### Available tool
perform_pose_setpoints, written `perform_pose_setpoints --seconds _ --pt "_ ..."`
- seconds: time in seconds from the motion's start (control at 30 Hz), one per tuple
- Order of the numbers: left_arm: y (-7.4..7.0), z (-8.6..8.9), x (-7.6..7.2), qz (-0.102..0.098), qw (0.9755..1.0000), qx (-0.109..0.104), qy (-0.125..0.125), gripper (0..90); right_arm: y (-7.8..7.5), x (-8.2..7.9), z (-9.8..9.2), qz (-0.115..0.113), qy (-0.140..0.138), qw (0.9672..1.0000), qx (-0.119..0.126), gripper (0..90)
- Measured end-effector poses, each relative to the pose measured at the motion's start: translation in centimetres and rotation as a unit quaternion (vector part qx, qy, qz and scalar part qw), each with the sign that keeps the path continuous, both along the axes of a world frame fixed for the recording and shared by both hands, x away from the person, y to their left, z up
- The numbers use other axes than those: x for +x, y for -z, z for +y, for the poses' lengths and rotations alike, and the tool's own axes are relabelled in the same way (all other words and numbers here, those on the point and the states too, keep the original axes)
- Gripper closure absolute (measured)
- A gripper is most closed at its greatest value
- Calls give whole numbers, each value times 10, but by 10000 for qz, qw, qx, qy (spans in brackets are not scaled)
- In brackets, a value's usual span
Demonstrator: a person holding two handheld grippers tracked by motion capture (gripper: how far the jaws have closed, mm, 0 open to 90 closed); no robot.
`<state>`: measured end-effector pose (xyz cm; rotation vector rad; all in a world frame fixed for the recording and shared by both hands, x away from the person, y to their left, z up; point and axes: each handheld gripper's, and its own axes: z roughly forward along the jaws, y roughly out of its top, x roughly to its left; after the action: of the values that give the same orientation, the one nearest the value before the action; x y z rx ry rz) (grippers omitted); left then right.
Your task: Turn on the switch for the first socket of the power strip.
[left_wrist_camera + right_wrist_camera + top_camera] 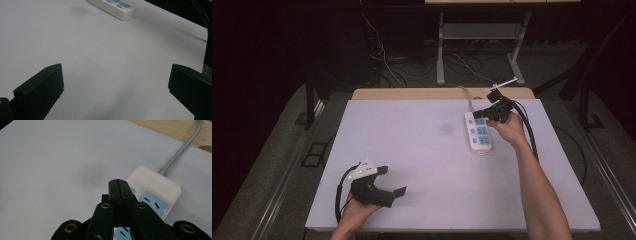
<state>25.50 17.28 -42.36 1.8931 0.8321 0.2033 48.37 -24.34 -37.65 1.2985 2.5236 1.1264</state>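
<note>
A white power strip (478, 132) with blue socket faces lies at the back right of the white table; its grey cord (181, 148) runs off over the far edge. My right gripper (477, 114) hovers above the strip's far end with its jaws pressed together and nothing between them; the right gripper view has the fingertips (121, 190) over the strip (160, 187). My left gripper (394, 180) rests low near the front left of the table, jaws wide apart and empty. In the left gripper view the strip (113, 8) lies far ahead.
The white table top (422, 165) sits on a wooden board (412, 93) that shows along the far edge. A faint grey smudge (446, 129) marks the surface left of the strip. Cables and a metal stand's legs (477, 55) lie on the floor behind.
</note>
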Motion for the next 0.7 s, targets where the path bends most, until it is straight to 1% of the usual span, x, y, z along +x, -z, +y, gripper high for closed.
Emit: perform_pose_setpoints --seconds 0.33,0.5,0.7 --pt "0 -1 -1 9 10000 -31 5 0 -18 -15 -6 -97 30 9999 -10 900" --pt "0 -1 -1 0 10000 -50 -15 0 -24 -26 -13 -149 78 9998 77 900" --pt "0 0 -1 2 10000 -72 -24 0 -31 -43 -20 -238 97 9995 177 900"
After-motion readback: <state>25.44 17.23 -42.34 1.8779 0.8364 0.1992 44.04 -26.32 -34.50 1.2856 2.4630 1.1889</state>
